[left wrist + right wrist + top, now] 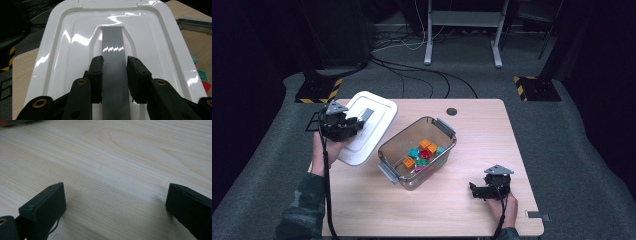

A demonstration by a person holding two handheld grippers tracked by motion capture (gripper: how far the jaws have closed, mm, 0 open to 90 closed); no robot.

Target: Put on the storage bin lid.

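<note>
My left gripper (358,121) holds a white plastic lid (371,131) above the table's left side, jaws shut on the grey handle strip (113,62) along the lid's middle. In the left gripper view the lid (65,50) spreads wide, with the left gripper (114,65) clamped on both edges of the strip. A clear plastic box (395,146) stands uncovered at the table's centre, holding several coloured blocks (424,152). Near the front right edge my right gripper (473,191) rests low over the wood. Its jaws stand wide apart in the right gripper view (115,202) with bare table between them.
The wooden table (472,135) has a round cable hole (452,111) at the back. A small grey tag (538,215) lies at the front right corner. Cables and stand legs (462,35) sit on the floor behind.
</note>
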